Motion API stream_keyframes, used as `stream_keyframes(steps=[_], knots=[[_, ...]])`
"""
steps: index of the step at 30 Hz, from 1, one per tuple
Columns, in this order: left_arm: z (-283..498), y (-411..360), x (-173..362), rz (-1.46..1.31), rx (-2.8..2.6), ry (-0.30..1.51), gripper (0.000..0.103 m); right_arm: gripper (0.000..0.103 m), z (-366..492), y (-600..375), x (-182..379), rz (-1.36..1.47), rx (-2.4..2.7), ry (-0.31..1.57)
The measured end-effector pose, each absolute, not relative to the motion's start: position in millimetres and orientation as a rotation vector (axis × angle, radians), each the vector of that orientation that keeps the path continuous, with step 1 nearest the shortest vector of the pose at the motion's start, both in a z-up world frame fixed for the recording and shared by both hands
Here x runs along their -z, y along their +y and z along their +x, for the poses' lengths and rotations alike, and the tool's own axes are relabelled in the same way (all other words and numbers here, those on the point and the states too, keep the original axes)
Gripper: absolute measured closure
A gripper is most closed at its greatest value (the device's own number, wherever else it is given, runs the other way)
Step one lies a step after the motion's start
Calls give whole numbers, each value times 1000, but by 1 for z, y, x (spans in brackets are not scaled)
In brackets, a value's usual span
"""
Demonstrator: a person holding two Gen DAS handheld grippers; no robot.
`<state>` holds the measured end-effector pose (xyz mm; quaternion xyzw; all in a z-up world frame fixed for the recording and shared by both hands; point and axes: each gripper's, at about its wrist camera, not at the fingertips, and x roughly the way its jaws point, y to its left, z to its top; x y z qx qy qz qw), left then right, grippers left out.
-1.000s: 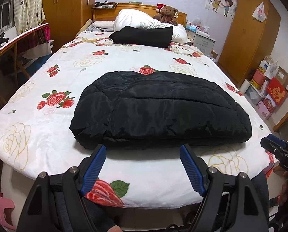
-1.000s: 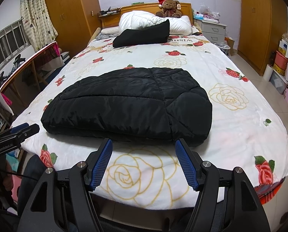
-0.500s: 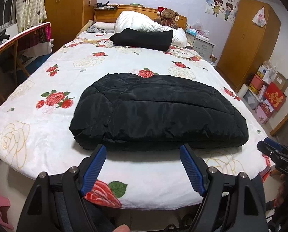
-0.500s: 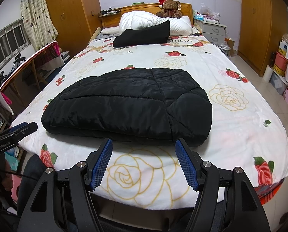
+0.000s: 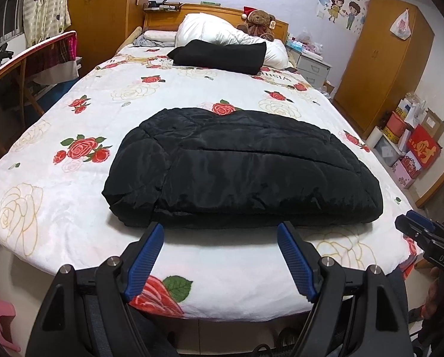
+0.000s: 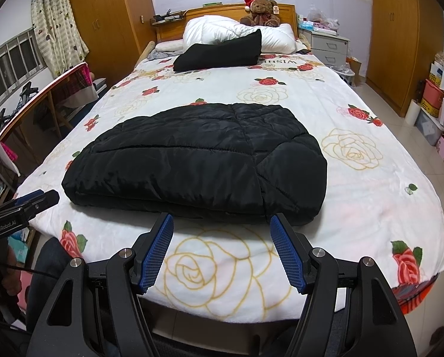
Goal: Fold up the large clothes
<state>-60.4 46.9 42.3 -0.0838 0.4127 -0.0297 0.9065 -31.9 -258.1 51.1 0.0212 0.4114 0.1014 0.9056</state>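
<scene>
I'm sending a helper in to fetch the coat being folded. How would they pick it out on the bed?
On the bed with the rose-printed cover, look at the foot end. The black quilted coat lies there, folded into a wide flat bundle. The other black garment is smooth, not quilted, and leans on the white pillows by the headboard.

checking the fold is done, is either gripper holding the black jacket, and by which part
Nothing is held. The left gripper and right gripper are both open, short of the near edge of the folded black jacket.
</scene>
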Motion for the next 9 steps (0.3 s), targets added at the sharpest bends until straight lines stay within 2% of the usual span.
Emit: stream_keyframes(steps=[9], knots=[[-60, 47, -41, -166, 46, 845, 23, 35, -30, -262, -52, 45, -208, 848]])
